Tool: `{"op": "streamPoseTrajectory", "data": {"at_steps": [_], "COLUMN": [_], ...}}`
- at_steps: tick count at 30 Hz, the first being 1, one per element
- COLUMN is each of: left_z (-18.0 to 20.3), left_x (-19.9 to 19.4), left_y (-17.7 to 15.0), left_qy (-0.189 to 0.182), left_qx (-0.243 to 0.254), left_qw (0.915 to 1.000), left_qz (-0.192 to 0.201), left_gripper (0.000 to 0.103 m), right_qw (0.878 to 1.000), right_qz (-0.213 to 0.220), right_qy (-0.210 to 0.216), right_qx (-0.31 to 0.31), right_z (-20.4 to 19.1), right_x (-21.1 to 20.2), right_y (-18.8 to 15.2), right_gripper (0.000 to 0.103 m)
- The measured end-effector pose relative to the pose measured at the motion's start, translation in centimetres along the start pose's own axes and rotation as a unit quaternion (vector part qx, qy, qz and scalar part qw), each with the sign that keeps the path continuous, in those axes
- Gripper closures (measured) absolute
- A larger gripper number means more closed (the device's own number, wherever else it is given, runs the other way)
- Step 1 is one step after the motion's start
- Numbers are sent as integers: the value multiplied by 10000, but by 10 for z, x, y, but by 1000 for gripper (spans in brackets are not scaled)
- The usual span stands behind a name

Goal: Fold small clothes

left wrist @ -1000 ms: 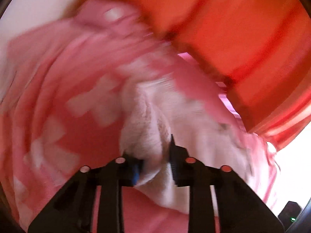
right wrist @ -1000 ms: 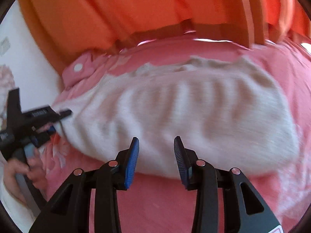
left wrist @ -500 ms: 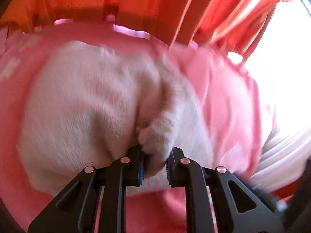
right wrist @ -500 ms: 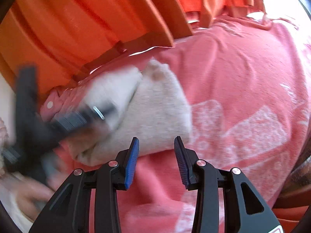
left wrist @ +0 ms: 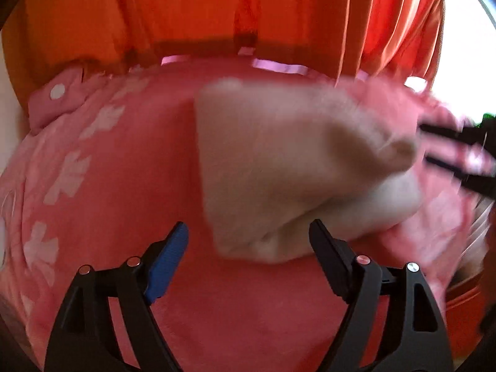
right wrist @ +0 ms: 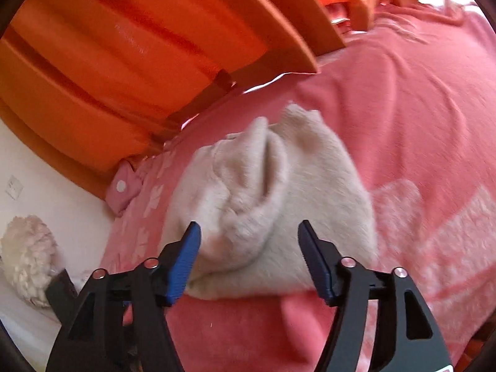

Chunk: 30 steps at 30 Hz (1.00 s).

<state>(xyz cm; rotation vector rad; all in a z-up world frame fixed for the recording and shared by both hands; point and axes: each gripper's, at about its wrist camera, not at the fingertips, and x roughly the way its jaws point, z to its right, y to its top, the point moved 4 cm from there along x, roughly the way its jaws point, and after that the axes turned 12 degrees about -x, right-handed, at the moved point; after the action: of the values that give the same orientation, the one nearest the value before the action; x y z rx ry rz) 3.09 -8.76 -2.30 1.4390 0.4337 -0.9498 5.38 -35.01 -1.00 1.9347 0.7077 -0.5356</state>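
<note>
A small fuzzy cream-white garment point(left wrist: 279, 167) lies folded over on a pink blanket point(left wrist: 117, 186). It also shows in the right wrist view point(right wrist: 272, 204), bunched into a lump with a fold ridge on top. My left gripper point(left wrist: 248, 241) is open and empty, just in front of the garment's near edge. My right gripper point(right wrist: 248, 248) is open and empty, with the garment's near end between its fingers. The right gripper's black fingers point(left wrist: 458, 158) show blurred at the right of the left wrist view.
Orange curtains point(right wrist: 124, 46) hang behind the bed. A small pink pillow with a white dot point(left wrist: 55, 96) lies at the bed's far left corner. A fluffy white bundle point(right wrist: 28, 245) sits on a white surface to the left.
My left gripper has let go of the white garment and opened wide. The garment has dropped folded onto the blanket. My right gripper has opened wider and moved up to the garment.
</note>
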Motion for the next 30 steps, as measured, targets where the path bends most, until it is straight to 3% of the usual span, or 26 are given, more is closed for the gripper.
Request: {"op": "streamPoseTrajectory", "data": {"at_steps": [3,5,6,7,9,11,13,15,16,17,19,23,24,25,27,30], "left_z": [-4,-4,-6,-10,-16,-16,-17,-17,-16,-15,-15,-18,-18,-19,-19,-18], "left_x": [10,17,21,24,25,24,27,36,40,43,41,36,36,37,39,39], "left_y": [-2,2,6,9,13,11,5,-3,-5,-7,-8,-9,-10,-11,-10,-10], "left_qy": [75,-8,-67,-121,-230,-218,-283,-191,-168,-178,-165,-204,-209,-201,-174,-141], "left_qx": [-56,-256,-355,-427,-623,-548,-605,-610,-622,-662,-630,-554,-568,-575,-595,-607], "left_qw": [10000,9996,9991,9984,9965,9965,9951,9945,9943,9939,9944,9952,9952,9952,9951,9951], "left_qz": [-19,-91,-206,-353,-500,-586,-731,-827,-847,-866,-829,-778,-769,-770,-765,-769], "left_gripper": [25,30,47,62,67,77,78,78,78,78,78,75,74,73,73,73], "right_qw": [9994,9984,9982,9990,9962,9931,9965,9989,9962,9946,9965,9976,9979,9983,9998,9983], "right_qz": [-320,-455,-437,-284,504,885,802,-155,-560,-704,-418,164,239,260,99,-553], "right_qy": [-82,-192,-208,-92,707,767,211,-411,-581,-505,-253,-651,-599,-515,-138,-121], "right_qx": [-106,-288,-346,-319,-21,-9,-97,139,317,566,682,158,38,-11,-69,-101], "right_z": [-10,-17,-20,-24,-29,-22,-2,43,61,74,71,51,44,41,33,32], "right_x": [32,46,44,34,-13,-43,-41,5,24,33,18,-24,-28,-27,-9,44], "right_y": [5,12,17,24,45,46,33,0,-18,-34,-37,-5,4,12,25,27], "right_gripper": [34,61,86,90,92,94,94,94,94,94,90,83,77,62,40,40]}}
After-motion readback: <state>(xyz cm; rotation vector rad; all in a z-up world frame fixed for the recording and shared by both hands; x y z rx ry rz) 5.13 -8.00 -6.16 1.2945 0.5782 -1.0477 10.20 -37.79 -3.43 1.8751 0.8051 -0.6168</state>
